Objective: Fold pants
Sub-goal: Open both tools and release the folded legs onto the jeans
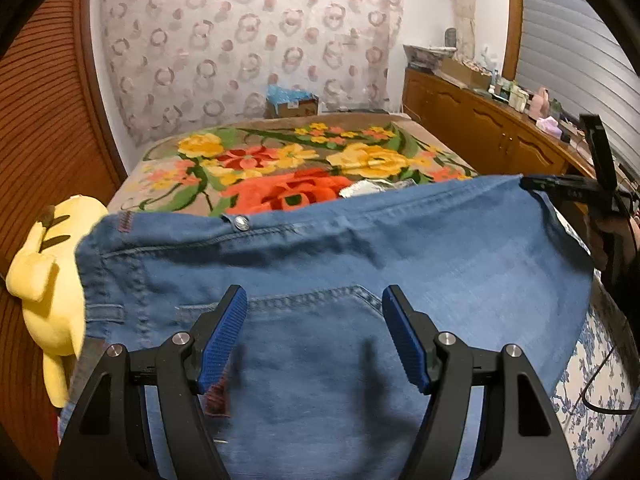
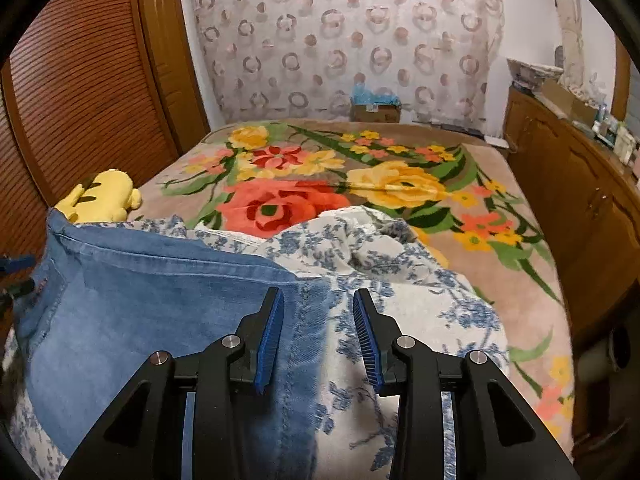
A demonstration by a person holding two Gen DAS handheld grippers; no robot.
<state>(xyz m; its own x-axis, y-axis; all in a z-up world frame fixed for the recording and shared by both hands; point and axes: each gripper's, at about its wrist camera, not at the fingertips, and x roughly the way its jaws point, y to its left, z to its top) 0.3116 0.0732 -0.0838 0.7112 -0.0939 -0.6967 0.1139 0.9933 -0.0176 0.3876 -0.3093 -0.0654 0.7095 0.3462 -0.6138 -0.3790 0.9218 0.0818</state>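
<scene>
black tools, blue pads

each tool, left tool [image 1: 314,308] and right tool [image 2: 318,312], has matte black angular arms with triangular cut-outs, round silver screws at the pivots and ribbed blue pads [image 1: 224,340]. a thin black cable [image 1: 600,380], possibly the right tool's, trails beside it.

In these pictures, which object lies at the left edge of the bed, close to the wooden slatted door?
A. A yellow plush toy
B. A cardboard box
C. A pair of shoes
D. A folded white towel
A: the yellow plush toy rests on the bed's left side against the slatted door, just beyond the blue pants; the left wrist view shows the same toy beside the waistband.
</scene>
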